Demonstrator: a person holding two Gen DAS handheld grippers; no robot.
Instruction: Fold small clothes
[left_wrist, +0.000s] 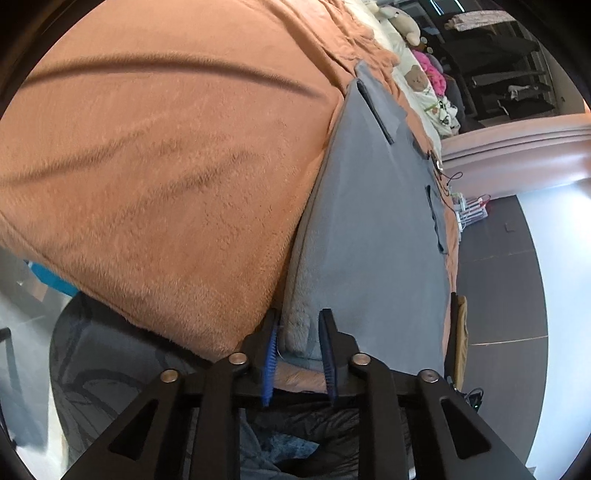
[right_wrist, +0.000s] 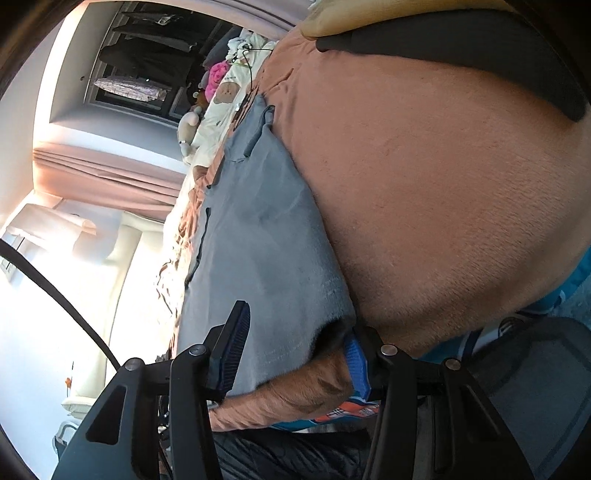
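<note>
Orange fleece blanket (left_wrist: 159, 177) covered the bed wherever I looked, and on it lay the grey garment (left_wrist: 369, 229) spread flat, its near hem right at the bed's front edge. Through the left wrist camera I saw the left gripper (left_wrist: 300, 350) at one near corner of that garment, where the cloth was bunched into a thick fold; that fold sat between the blue-padded fingers (left_wrist: 271, 354), but I could see a gap on one side, so I read the grip as slack, the cloth between the pads rather than pinched. Through the right wrist camera the right gripper (right_wrist: 295, 347) stood at the garment's other near corner (right_wrist: 288, 332), its fingers (right_wrist: 236, 343) spread wide on either side of the hem and part of the blanket's edge, not pressing on either. Beyond the garment, at the far end of the bed, I made out a cream quilt with a bear print (left_wrist: 417, 79), a pink bundle (left_wrist: 430, 66) and a pale soft toy (left_wrist: 404, 20). Dark clothes (right_wrist: 147, 55) hung in an open wardrobe behind.
</note>
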